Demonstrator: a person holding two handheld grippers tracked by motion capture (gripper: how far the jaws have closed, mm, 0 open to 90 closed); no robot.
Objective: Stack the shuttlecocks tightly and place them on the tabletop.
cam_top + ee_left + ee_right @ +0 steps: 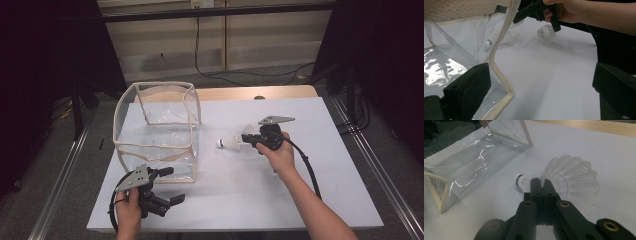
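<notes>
While the left tool [167,186] gapes wide beside the clear bag [157,131], the right tool [246,139] pinches a shuttlecock [229,142].

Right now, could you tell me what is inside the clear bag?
The clear bag looks empty in the high view: only its transparent floor and glare. The shuttlecock lies outside, at the right gripper. Reflections could hide something small.

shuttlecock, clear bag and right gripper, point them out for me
shuttlecock [571,180], right gripper view, on its white feather skirt
clear bag [156,134], high view, on its transparent front wall
right gripper [541,185], right gripper view, at its closed jaw tips
</notes>
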